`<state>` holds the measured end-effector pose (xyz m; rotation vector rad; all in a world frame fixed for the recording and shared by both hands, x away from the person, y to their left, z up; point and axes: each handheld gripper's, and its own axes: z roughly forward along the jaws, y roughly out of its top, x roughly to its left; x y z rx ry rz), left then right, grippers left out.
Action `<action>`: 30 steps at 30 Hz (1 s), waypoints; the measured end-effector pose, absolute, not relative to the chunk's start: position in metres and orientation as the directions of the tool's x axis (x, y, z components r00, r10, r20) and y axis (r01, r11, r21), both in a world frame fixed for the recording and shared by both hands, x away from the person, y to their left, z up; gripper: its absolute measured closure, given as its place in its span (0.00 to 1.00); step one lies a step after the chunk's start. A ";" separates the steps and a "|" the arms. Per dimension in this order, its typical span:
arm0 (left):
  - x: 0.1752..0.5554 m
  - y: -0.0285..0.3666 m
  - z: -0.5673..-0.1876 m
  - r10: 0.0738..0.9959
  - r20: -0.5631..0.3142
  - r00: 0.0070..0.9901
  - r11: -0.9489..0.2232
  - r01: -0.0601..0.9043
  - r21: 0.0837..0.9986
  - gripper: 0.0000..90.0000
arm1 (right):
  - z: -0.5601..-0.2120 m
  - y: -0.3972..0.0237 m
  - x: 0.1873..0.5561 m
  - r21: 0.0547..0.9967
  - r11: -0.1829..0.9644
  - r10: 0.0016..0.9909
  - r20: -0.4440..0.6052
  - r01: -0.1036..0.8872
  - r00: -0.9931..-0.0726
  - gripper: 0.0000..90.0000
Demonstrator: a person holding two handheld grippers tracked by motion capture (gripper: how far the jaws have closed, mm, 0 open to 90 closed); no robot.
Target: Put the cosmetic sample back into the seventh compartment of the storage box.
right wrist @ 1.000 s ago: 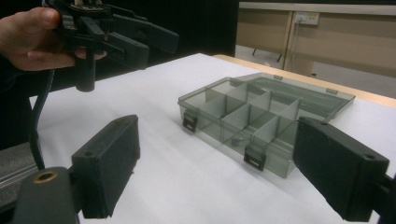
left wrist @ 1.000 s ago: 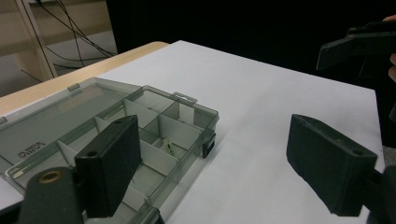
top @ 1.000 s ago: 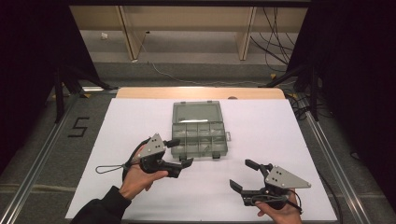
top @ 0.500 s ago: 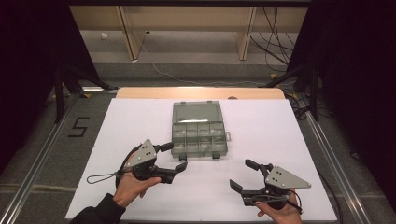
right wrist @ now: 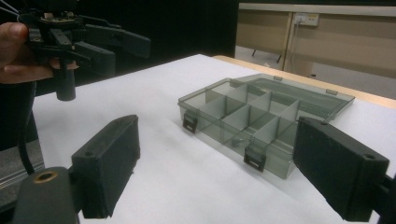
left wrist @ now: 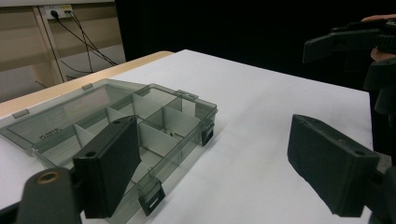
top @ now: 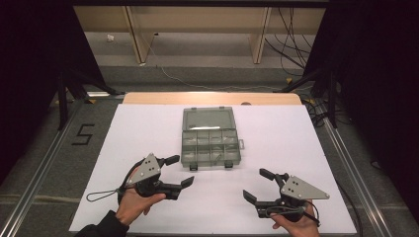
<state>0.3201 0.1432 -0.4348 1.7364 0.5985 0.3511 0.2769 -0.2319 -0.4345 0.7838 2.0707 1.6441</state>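
Observation:
A grey see-through compartment box lies in the middle of the white table, its lid folded flat open toward the far side. Small parts show in some compartments, too small to name. My left gripper is held just off the box's near left corner, open and empty, pointing right. My right gripper is open near the front right, pointing left toward the box. In the left gripper view the box lies behind the left jaw of the open gripper. In the right gripper view the box sits ahead of the open gripper.
The white tabletop has a wooden strip along its far edge. Metal rails run along both sides. A "5" mark is on the floor at left. The other gripper hovers at upper left in the right gripper view.
My left gripper has drawn back from the box toward the near edge and slightly left. The right gripper has stayed put.

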 end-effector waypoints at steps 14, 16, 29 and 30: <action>0.312 0.145 -0.438 0.563 -0.091 0.821 -0.146 0.207 0.967 0.19 | -0.435 -0.232 0.277 0.969 0.159 0.633 0.046 0.188 -0.773 0.18; 0.312 0.145 -0.439 0.562 -0.089 0.822 -0.149 0.207 0.967 0.19 | -0.435 -0.232 0.277 0.969 0.159 0.633 0.045 0.187 -0.772 0.18; 0.305 0.147 -0.441 0.565 -0.095 0.819 -0.146 0.212 0.966 0.19 | -0.434 -0.232 0.276 0.967 0.166 0.642 0.044 0.194 -0.766 0.18; 0.304 0.146 -0.441 0.568 -0.104 0.817 -0.139 0.220 0.966 0.19 | -0.434 -0.232 0.276 0.967 0.166 0.642 0.044 0.194 -0.766 0.18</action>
